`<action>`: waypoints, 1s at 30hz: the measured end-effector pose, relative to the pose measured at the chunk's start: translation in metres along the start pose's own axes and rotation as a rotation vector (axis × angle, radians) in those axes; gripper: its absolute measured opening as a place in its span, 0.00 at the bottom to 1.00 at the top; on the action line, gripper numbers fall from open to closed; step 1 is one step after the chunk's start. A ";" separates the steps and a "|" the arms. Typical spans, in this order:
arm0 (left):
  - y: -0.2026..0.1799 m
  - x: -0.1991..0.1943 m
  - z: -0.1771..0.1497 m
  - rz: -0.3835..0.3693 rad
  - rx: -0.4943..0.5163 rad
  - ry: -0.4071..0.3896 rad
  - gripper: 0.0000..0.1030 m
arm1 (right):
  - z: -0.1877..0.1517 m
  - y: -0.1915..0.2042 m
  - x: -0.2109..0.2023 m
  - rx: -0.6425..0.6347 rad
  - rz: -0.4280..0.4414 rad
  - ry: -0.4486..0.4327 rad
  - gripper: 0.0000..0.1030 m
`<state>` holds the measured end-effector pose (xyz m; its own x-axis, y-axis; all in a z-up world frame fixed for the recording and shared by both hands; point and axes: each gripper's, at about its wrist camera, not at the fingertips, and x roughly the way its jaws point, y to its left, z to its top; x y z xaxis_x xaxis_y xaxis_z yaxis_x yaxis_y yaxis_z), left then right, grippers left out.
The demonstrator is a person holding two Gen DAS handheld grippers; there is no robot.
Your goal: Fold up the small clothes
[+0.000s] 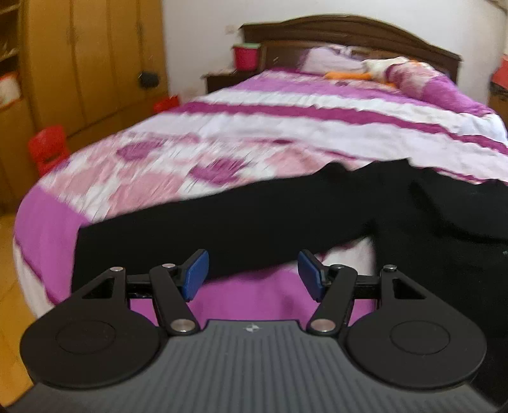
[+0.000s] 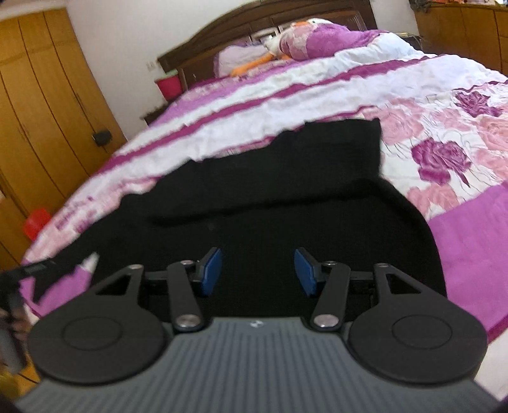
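Observation:
A black garment (image 1: pixel 285 216) lies spread across the near end of a bed with a purple, pink and white quilt (image 1: pixel 254 127). One long sleeve stretches to the left. My left gripper (image 1: pixel 254 274) hovers open at the sleeve's near edge, its blue pads (image 1: pixel 197 274) apart with nothing pinched between them. In the right wrist view the same black garment (image 2: pixel 270 190) fills the middle, with a fold laid across its body. My right gripper (image 2: pixel 257 270) is open above the garment's near part and holds nothing.
A wooden wardrobe (image 1: pixel 79 57) and a red stool (image 1: pixel 47 146) stand left of the bed. A red bucket (image 1: pixel 246 55) sits by the dark headboard (image 1: pixel 349 28). Pillows and an orange-and-white plush toy (image 2: pixel 270 54) lie at the far end. A blurred dark tool and hand (image 2: pixel 28 279) show at the left edge.

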<state>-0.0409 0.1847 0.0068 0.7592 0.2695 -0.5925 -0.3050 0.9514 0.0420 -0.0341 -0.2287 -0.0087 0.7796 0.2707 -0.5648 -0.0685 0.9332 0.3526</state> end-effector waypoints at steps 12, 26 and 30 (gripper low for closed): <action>0.035 0.021 -0.027 0.112 0.013 0.042 0.66 | -0.017 -0.001 0.019 0.000 -0.089 0.060 0.53; 0.054 0.071 -0.022 0.299 -0.111 -0.072 0.66 | -0.026 0.000 0.016 0.028 -0.086 0.078 0.52; 0.051 0.073 -0.020 0.316 -0.102 -0.108 0.40 | -0.026 -0.002 0.014 0.040 -0.086 0.075 0.52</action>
<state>-0.0125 0.2497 -0.0505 0.6729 0.5678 -0.4741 -0.5864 0.8001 0.1261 -0.0390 -0.2203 -0.0369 0.7324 0.2086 -0.6481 0.0225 0.9439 0.3294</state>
